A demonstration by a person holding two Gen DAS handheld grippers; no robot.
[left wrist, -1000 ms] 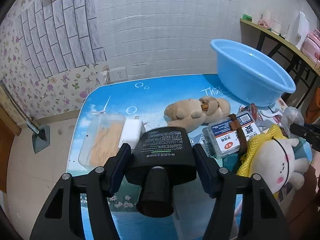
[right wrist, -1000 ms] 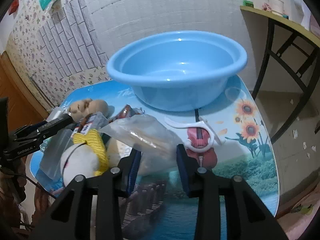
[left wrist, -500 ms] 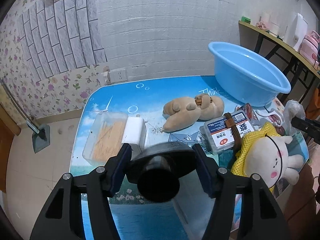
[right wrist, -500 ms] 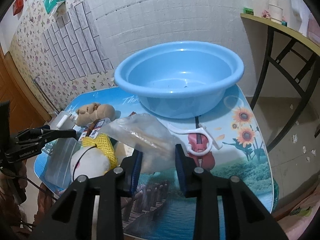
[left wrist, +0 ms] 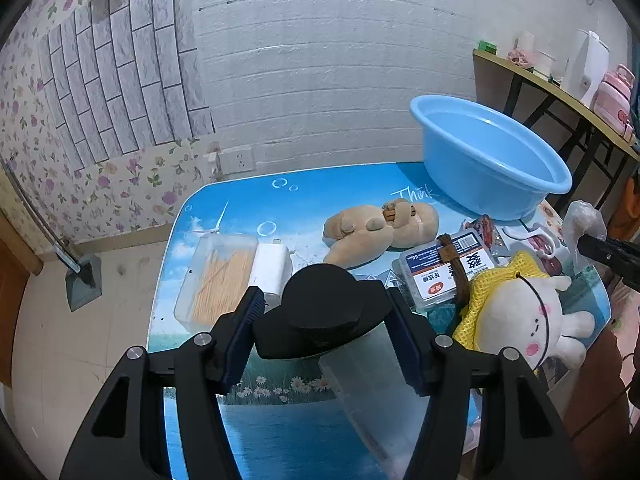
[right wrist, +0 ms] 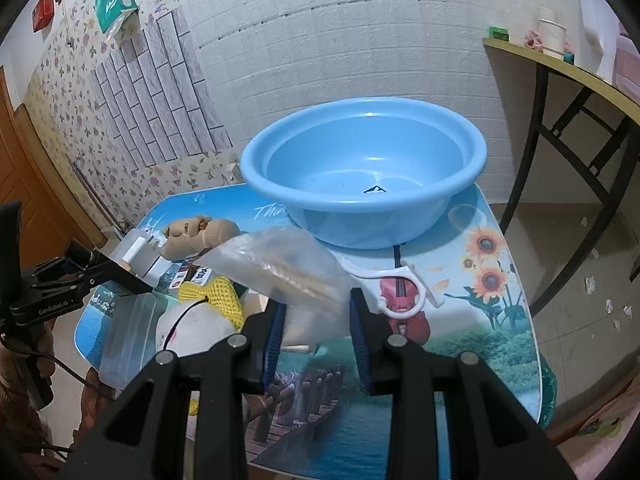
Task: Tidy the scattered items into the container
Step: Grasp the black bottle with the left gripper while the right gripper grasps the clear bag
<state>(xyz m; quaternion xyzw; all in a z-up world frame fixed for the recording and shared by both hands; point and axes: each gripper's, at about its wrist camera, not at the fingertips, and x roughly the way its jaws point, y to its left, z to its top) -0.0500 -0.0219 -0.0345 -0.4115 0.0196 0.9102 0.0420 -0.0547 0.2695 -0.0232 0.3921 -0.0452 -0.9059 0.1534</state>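
A: Start at the left gripper. What are its jaws doing?

B: They are clamped on a black bottle, cap end toward the camera, held clear above the bench. My guess is it is gripped across its flat sides so it cannot twist on the way over.

A: And the right gripper?

B: Its jaws are pinched on a clear plastic bag with pale sticks inside. The bag is floppy, so a narrow squeeze on its lower part seems the only secure hold. It hangs just in front of the blue basin.

A: Is the basin the container?

B: I judge so. It sits at the bench's far end and looks nearly empty, apart from a small dark scrap on its bottom.

A: What lies outside the basin?

B: Just in front of it, a white plastic hook and a tan plush. Nearer than those, a labelled box and a white doll in yellow netting. Farthest from the basin, a clear box of sticks beside a white charger.
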